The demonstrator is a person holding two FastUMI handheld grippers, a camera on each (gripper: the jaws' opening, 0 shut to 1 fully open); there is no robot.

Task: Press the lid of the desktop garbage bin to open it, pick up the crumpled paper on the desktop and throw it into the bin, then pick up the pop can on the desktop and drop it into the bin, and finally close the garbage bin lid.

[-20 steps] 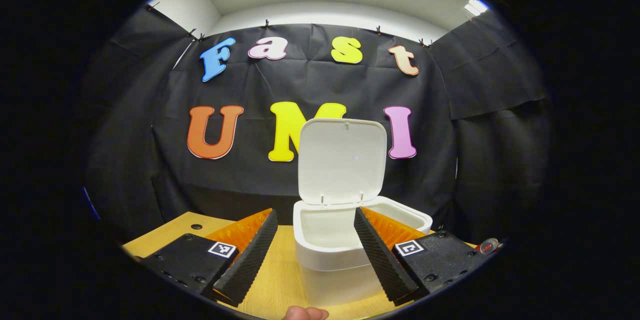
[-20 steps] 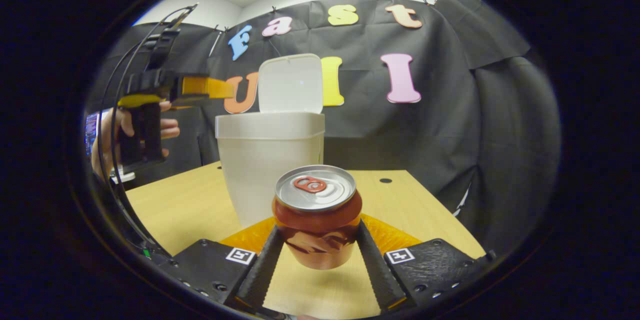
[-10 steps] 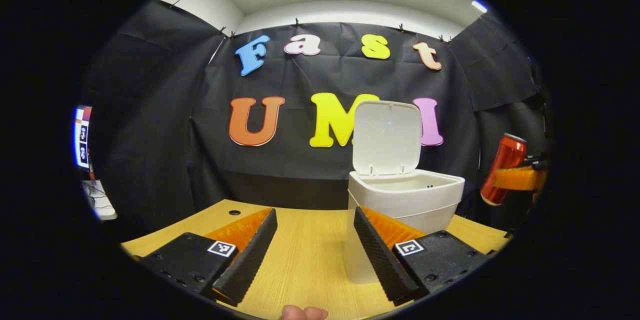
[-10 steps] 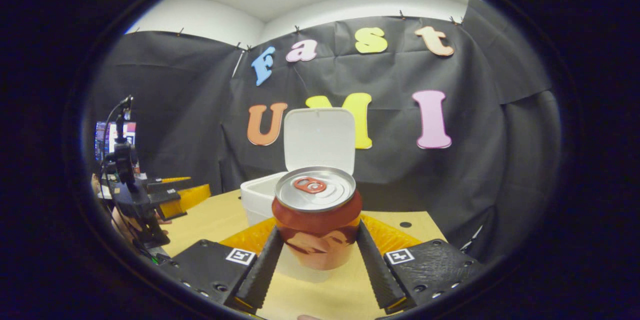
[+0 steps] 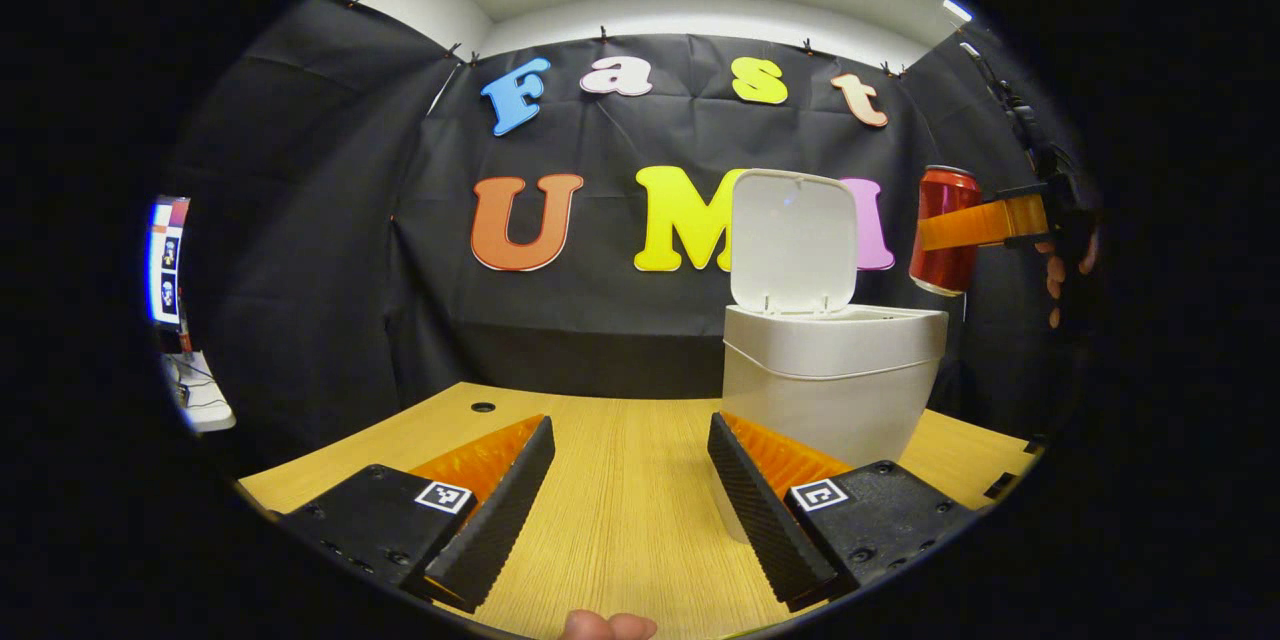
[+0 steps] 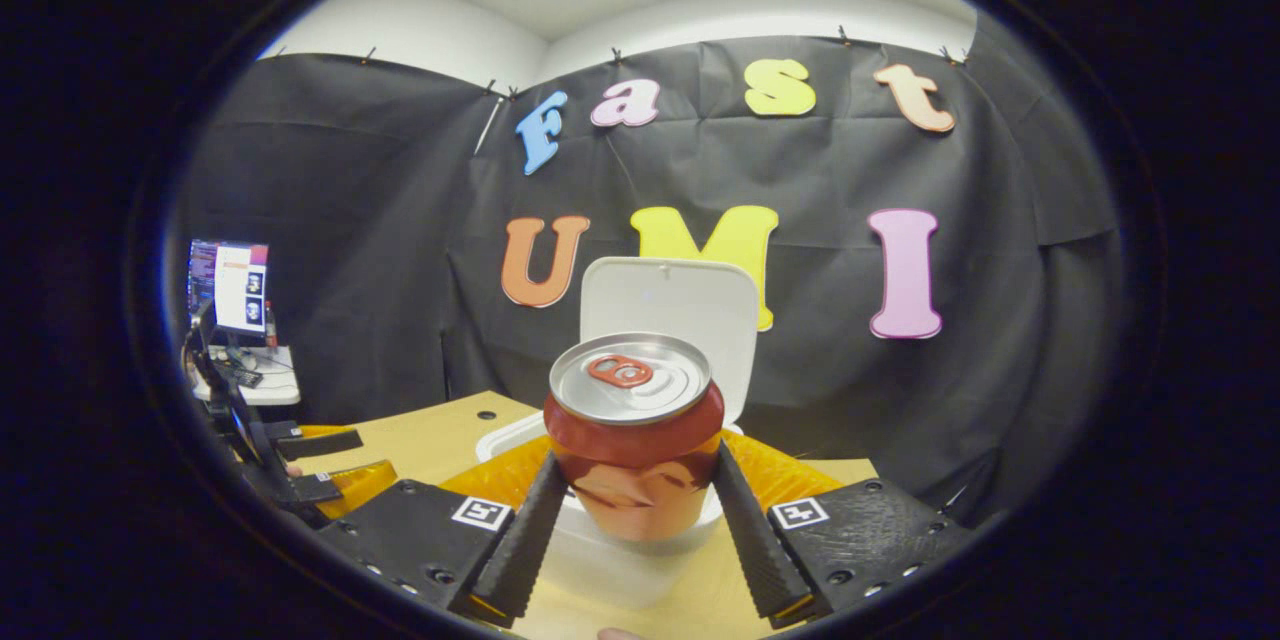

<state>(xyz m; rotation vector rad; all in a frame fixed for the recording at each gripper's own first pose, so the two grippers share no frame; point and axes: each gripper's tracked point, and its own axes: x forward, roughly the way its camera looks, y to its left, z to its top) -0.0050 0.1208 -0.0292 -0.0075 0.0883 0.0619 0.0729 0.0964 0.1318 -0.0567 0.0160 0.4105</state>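
Left gripper view gives me the layout: light wooden desktop (image 5: 610,510), with the white plastic desktop bin (image 5: 833,375) on it, its square lid (image 5: 793,240) tipped up so the mouth's free. My right gripper (image 6: 633,510) is clenched on the red aluminium pop can (image 6: 634,440), carried upright above the bin and right of the lid, lined up for a drop I'd say. The left gripper (image 5: 630,510) sits released and empty, low in front of the bin, keeping clear.

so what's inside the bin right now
The bin stands with its lid up, but both views show just the rim and a strip of inner wall. Its bottom is hidden, so any paper there can't be seen.
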